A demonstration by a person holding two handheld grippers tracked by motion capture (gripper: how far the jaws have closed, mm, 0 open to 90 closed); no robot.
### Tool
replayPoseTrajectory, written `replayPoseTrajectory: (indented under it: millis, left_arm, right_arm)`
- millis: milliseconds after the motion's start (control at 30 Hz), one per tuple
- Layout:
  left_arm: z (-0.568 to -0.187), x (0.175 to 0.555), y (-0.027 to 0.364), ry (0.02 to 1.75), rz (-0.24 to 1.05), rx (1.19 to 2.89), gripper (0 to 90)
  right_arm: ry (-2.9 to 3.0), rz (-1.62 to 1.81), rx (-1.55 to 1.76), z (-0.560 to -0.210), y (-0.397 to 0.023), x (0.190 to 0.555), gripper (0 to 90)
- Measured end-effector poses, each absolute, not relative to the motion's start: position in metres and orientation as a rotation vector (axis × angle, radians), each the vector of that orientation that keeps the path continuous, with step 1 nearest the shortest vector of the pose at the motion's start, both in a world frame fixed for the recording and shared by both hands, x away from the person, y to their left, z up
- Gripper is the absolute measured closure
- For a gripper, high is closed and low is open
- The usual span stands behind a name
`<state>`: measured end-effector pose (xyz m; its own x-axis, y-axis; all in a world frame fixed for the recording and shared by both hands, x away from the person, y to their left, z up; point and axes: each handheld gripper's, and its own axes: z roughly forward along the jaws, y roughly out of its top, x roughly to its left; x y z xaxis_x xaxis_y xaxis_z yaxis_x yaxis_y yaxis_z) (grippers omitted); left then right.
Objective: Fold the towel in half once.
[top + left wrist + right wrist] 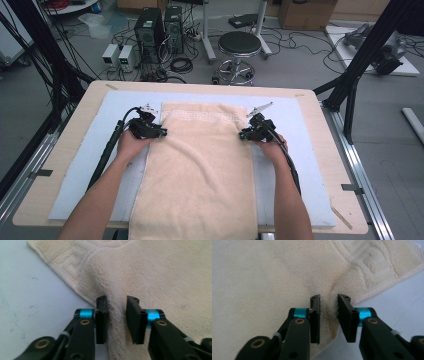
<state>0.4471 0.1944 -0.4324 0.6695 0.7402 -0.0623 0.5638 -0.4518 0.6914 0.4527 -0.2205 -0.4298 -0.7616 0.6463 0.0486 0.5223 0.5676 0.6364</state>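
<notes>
Two tongs pinched a cream towel (200, 165) that lay spread on a pale blue mat (300, 150) over the wooden tabletop (75, 115), its near end hanging past the tabletop's front edge. At the towel's left edge, near its far corner, the left tongs (161, 132) were clamped on a raised fold of cloth; the left gripper view showed terry bunched between the black pads (101, 320). At the towel's right edge, opposite, the right tongs (243, 134) were likewise clamped on a pinch of the hem. A woven band (200, 116) ran across the towel's far end, between both tongs. Each hand (131, 145) rested beside the towel on the mat.
</notes>
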Motion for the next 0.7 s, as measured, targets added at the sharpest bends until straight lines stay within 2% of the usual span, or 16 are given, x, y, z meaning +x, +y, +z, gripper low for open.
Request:
replayPoseTrajectory:
  millis: [67,167,267,500,700]
  left_arm:
    - [-0.43,0.446,0.194,0.983,0.328,2.194,79.1]
    - [-0.423,0.446,0.2,0.991,0.323,2.156,82.8]
    - [-0.411,0.447,0.208,1.014,0.305,2.07,83.7]
    - [-0.38,0.443,0.215,0.978,0.359,2.004,83.9]
    - [-0.354,0.416,0.226,0.863,0.382,1.997,83.9]
  right_arm:
    - [2.623,0.974,0.97,-0.427,-0.22,0.452,78.9]
    - [2.605,1.014,0.969,-0.421,-0.224,0.45,79.8]
    - [2.561,1.088,0.96,-0.407,-0.23,0.448,81.0]
    - [2.502,1.168,0.899,-0.36,-0.232,0.446,82.0]
    - [2.506,1.257,0.793,-0.335,-0.237,0.42,82.0]
